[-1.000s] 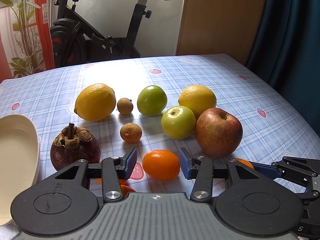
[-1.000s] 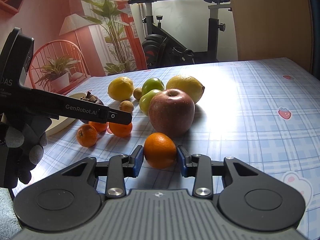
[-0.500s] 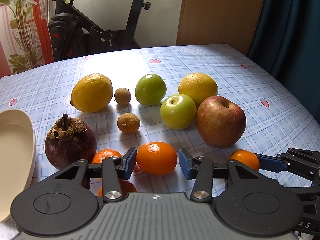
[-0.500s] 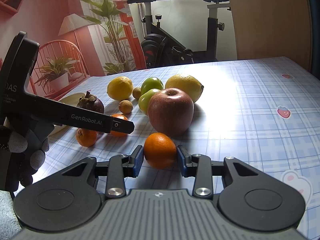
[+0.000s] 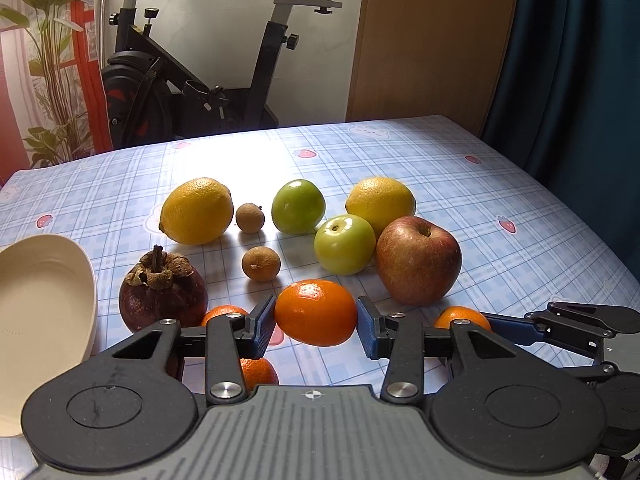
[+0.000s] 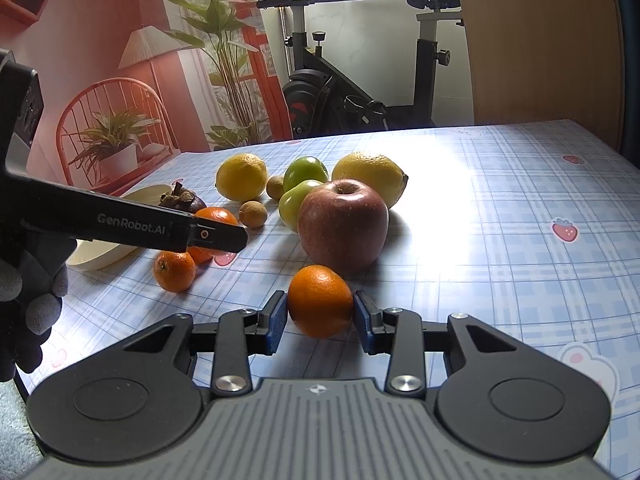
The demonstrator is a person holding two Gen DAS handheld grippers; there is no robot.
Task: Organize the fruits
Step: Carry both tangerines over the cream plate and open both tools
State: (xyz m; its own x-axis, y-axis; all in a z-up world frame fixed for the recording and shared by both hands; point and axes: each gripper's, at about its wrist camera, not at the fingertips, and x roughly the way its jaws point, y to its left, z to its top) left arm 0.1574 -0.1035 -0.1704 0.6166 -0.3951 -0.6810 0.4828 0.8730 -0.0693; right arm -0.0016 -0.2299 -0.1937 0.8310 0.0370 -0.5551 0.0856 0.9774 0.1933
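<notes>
Left tool (image 5: 316, 326) has a mandarin (image 5: 316, 312) squarely between its blue pads, jaws closing in and touching its sides, the fruit just in front of the mangosteen (image 5: 164, 300). Right tool (image 6: 320, 318) is clamped on a second mandarin (image 6: 320, 300), low over the checked counter (image 6: 500, 220), just before the red apple (image 6: 342, 226).
</notes>
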